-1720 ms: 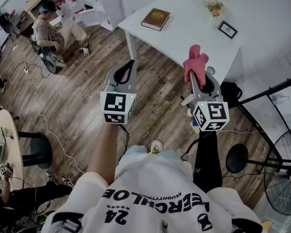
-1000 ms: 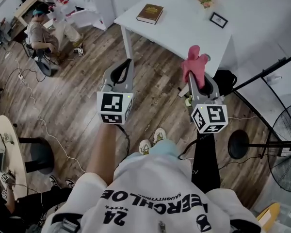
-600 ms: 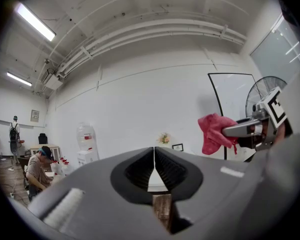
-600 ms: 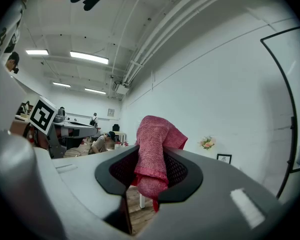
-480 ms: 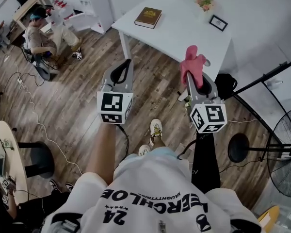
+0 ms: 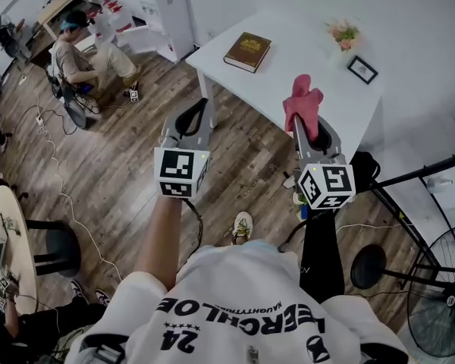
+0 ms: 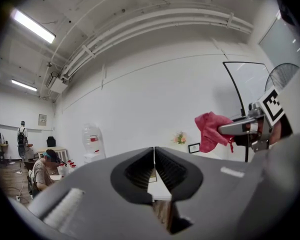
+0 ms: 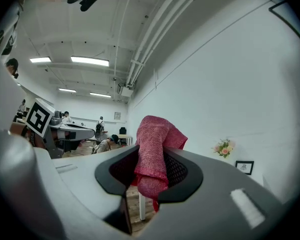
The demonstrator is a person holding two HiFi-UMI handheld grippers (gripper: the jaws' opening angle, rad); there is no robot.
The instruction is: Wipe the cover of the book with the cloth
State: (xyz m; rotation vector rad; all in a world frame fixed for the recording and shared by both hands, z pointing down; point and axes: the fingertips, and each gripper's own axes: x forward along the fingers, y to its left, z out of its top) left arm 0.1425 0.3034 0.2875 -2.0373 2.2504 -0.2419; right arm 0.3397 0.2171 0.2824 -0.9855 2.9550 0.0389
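Note:
A brown book (image 6: 247,51) lies near the left end of a white table (image 6: 303,59), well ahead of both grippers. My right gripper (image 6: 306,118) is shut on a red cloth (image 6: 302,102), which bunches up above the jaws; the cloth (image 8: 156,154) fills the jaw gap in the right gripper view. My left gripper (image 6: 199,106) is held over the wooden floor short of the table, jaws shut with nothing between them. From the left gripper view the jaws (image 7: 154,169) meet, and the right gripper with the cloth (image 7: 211,131) shows at the right.
On the table's far right stand a small flower pot (image 6: 340,38) and a framed picture (image 6: 362,69). A person sits on a chair (image 6: 74,59) at far left. A fan (image 6: 438,294) and a dark stand (image 6: 368,264) are at the right. Cables run over the floor.
The view has moved closer to the table, and the book sits nearer and more central. Both grippers keep their pose, the right one still holding the cloth.

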